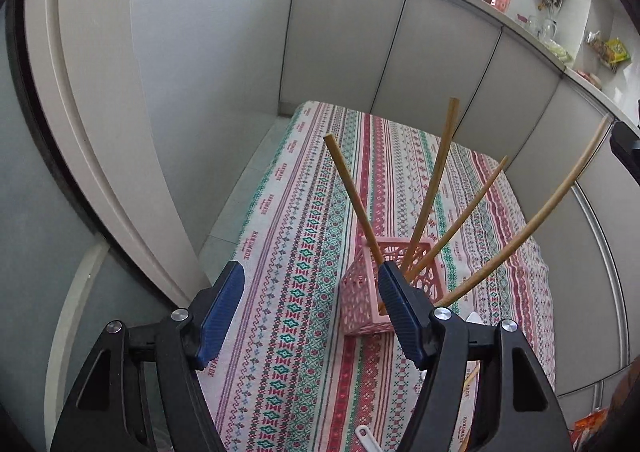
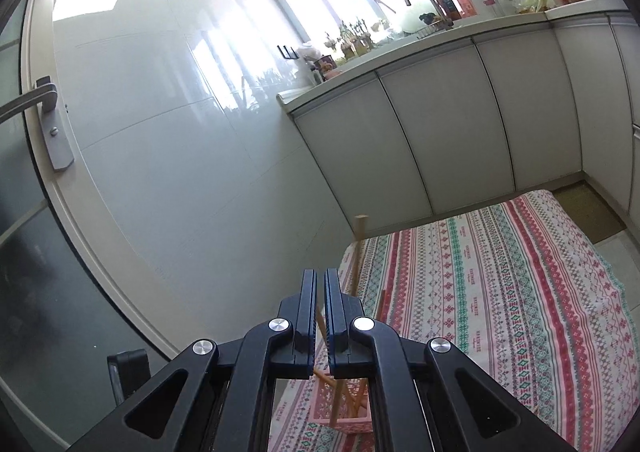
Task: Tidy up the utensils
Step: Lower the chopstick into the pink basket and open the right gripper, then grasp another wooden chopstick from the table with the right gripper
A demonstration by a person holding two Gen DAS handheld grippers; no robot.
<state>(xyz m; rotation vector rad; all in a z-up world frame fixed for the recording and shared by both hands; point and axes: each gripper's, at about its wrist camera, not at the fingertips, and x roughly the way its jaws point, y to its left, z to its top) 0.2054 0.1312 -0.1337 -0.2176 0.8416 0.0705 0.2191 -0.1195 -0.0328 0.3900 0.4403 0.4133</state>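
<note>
Apparently the pink basket, lower centre of the left view on the patterned bench, already holds four wooden sticks fanned out. Left gripper is seen w/ jaws wide apart, nothing between, angled down twd the bench. Right gripper is pressed together, empty, aimed nearly level above the basket. A white utensil at bottom edge is judged next; it should be approached low, pads square to its handle.

A pink lattice-walled basket was seen standing upright, right of centre in the lower half of the left wrist frame. Four long wooden utensil handles were fanned out of it, tilted toward the upper right.
</note>
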